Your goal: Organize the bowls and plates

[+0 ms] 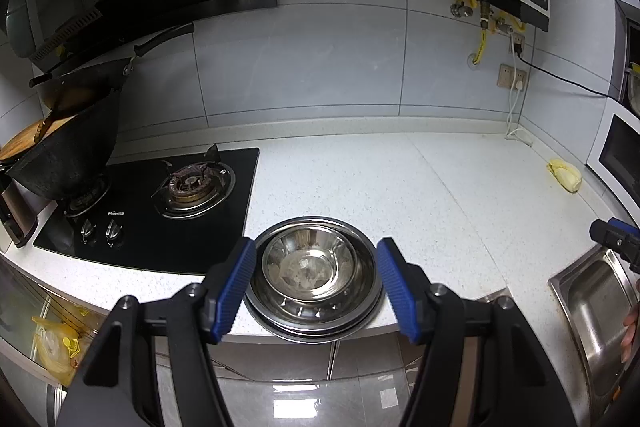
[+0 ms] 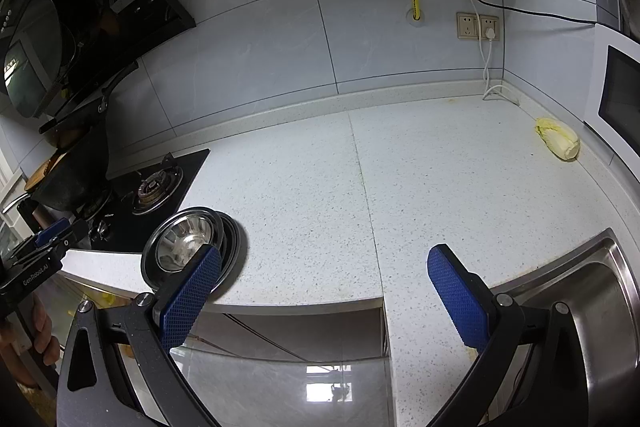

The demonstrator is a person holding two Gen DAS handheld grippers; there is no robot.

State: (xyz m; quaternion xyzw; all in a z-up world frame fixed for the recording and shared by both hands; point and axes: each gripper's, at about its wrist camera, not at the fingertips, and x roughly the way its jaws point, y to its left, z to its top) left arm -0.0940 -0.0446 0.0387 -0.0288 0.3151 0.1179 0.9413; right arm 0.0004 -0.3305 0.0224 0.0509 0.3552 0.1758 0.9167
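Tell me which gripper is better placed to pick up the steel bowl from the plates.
Left. The left gripper is open with the bowl framed between its fingers; the right gripper is open over bare countertop beside the plates.

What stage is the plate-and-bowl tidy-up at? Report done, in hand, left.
Done: a steel bowl sits nested on the stacked steel plates at the counter's front edge.
In hand: nothing; the left gripper is open, its fingers either side of the stack, and the right gripper is open over bare counter.
Left: no other dishes are visible; whether the stack should move elsewhere cannot be told.
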